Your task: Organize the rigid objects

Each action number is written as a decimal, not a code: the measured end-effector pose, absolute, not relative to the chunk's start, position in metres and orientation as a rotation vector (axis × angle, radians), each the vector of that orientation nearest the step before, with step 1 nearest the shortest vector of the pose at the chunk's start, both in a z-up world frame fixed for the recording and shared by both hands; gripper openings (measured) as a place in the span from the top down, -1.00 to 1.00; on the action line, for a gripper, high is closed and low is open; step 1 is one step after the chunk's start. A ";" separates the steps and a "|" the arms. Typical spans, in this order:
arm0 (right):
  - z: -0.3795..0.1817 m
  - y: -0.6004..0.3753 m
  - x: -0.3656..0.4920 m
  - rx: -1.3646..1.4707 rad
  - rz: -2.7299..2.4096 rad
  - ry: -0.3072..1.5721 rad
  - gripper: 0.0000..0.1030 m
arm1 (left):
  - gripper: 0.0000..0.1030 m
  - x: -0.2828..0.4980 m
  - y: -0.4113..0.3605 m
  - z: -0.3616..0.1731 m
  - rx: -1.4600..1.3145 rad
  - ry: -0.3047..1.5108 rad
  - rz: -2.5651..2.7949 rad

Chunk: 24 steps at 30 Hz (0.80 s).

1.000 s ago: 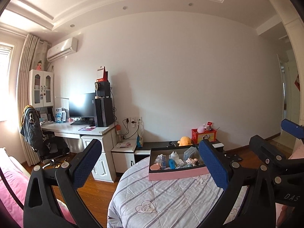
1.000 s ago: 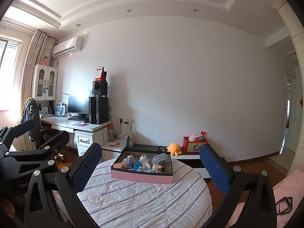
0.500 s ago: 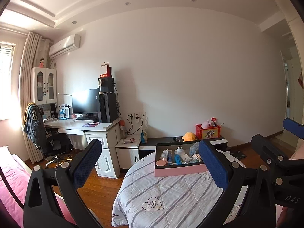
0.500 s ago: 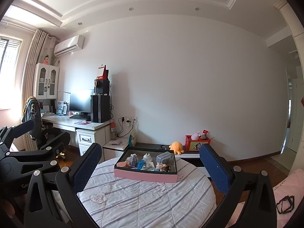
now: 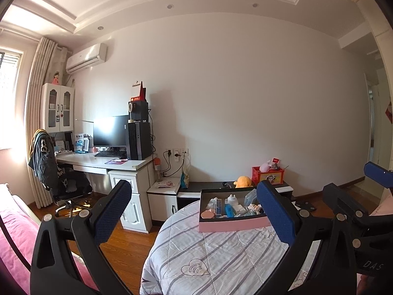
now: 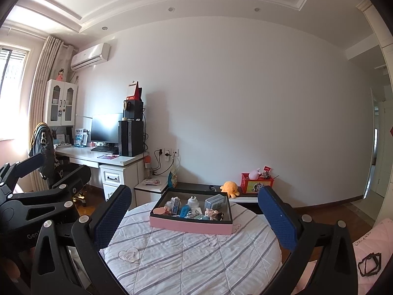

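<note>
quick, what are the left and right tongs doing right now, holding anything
Left tongs: open, holding nothing.
Right tongs: open, holding nothing, pointed toward the pink rectangular cardboard box.

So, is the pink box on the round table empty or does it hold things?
It holds things. The pink box has no lid on, and small items, among them a white bottle, lie inside.
</note>
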State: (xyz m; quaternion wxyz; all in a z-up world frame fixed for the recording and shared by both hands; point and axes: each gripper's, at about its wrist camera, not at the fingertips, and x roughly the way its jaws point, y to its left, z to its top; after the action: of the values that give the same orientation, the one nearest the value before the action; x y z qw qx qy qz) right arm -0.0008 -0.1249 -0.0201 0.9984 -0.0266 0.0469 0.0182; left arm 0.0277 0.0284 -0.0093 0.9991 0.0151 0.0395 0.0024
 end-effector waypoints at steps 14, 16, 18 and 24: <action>-0.022 -0.121 0.002 -0.060 0.028 0.106 -1.00 | -0.99 0.030 0.023 -0.010 0.038 0.080 0.006; -0.022 -0.121 0.002 -0.060 0.028 0.106 -1.00 | -0.99 0.030 0.023 -0.010 0.037 0.081 0.007; -0.023 -0.121 0.002 -0.059 0.029 0.108 -1.00 | -0.99 0.031 0.022 -0.011 0.038 0.081 0.008; -0.023 -0.122 0.001 -0.058 0.029 0.110 -1.00 | -0.99 0.031 0.021 -0.012 0.040 0.082 0.011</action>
State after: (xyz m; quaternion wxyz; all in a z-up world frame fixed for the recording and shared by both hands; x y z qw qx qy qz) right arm 0.0010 -0.1215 -0.0233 0.9980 -0.0288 0.0552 0.0145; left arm 0.0307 0.0213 -0.0117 0.9990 0.0198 0.0408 0.0054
